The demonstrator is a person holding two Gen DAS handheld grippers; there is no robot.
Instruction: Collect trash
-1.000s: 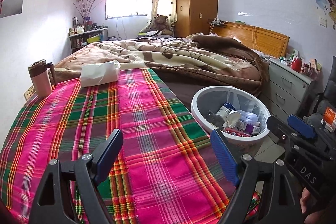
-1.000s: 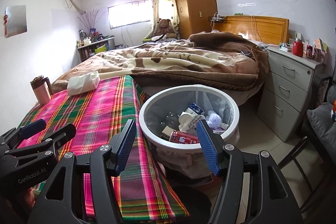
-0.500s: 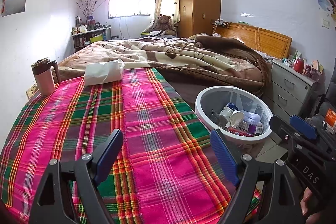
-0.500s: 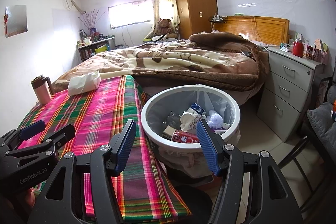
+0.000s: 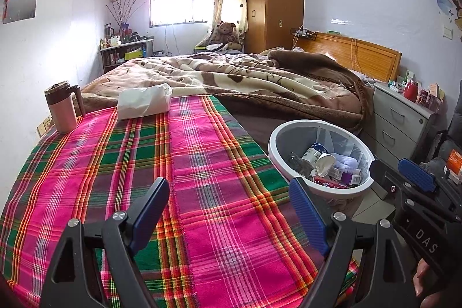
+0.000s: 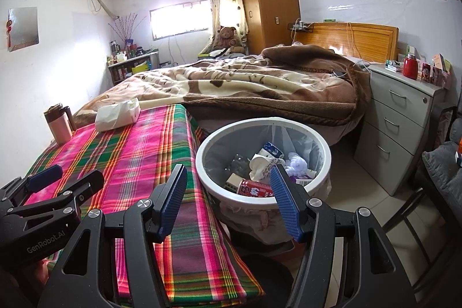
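Note:
A round white trash bin point(image 6: 261, 124) stands on the floor beside the plaid-covered table point(image 6: 138, 158). It holds paper cups, a red can, cartons and tissue. It also shows in the left wrist view point(image 5: 277, 137). My left gripper point(image 5: 231, 210) is open and empty over the near part of the plaid cloth point(image 5: 187, 163). My right gripper point(image 6: 228, 192) is open and empty, just in front of the bin's near rim. Each gripper shows in the other's view: the right one point(image 5: 404, 178) and the left one point(image 6: 60, 181).
A white tissue pack point(image 5: 144, 101) and a pink lidded mug point(image 5: 62, 107) stand at the table's far end. A bed with a brown blanket point(image 5: 245, 80) lies behind. A grey drawer unit point(image 6: 404, 117) stands right of the bin. A dark chair point(image 6: 439, 163) is at the right.
Both views have shifted only slightly; the left view has tilted up a little. Both grippers stay open and empty.

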